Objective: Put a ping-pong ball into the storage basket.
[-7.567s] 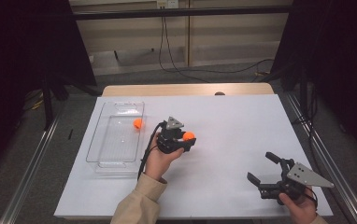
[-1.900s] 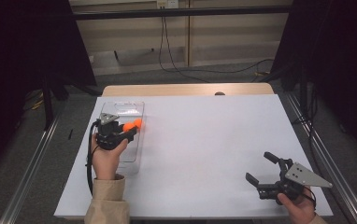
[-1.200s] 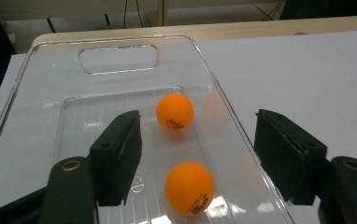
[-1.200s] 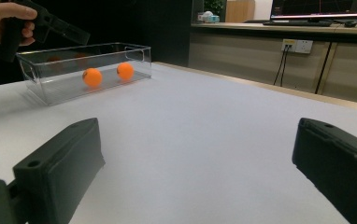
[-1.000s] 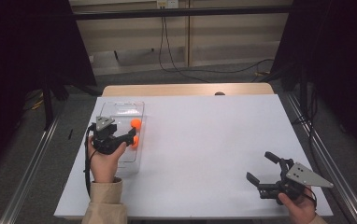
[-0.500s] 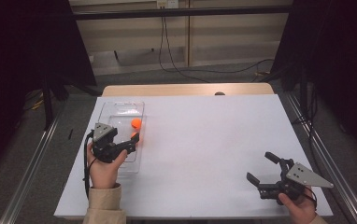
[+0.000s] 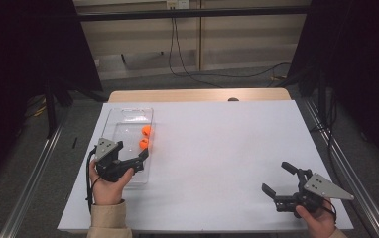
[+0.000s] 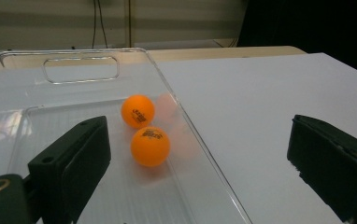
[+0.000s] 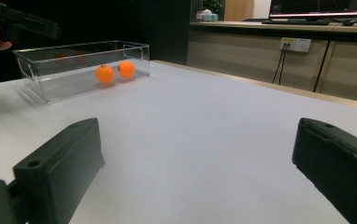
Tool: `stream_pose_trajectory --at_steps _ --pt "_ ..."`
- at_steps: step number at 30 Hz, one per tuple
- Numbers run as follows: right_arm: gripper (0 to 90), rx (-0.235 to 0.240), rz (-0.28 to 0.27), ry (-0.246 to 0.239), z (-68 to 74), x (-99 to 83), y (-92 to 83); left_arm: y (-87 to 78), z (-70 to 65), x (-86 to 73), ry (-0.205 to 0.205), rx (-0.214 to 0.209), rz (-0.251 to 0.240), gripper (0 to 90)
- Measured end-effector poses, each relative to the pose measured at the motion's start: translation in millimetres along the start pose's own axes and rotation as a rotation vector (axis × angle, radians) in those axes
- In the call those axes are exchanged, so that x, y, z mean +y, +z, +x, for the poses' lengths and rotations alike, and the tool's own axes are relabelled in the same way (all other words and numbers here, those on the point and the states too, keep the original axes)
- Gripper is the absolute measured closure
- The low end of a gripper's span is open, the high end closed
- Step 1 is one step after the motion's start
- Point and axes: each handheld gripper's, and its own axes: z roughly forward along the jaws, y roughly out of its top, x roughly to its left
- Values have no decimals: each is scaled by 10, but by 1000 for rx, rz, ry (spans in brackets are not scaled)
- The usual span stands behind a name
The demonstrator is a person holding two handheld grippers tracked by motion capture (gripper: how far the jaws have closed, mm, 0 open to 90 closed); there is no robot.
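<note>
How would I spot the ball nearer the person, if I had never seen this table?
Start at the white table and find the clear plastic bin on its left side. Two orange balls lie inside it, along its right wall. The nearer ball is the one closest to the open left gripper; the other ball lies just beyond it, toward the bin's far end.
</note>
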Motion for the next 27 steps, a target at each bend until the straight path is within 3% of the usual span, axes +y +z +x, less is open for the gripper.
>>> stream_pose_trajectory --at_steps 8,15,27 --pt "14 -2 1 -1 3 0 0 -63 -2 -90 -10 -28 -28 54" --pt "14 -11 2 -2 -8 -1 -9 -127 -3 -139 -14 -27 -48 44" --pt "14 -12 2 -5 -7 -1 -10 -145 -45 -208 -1 -52 -72 44"
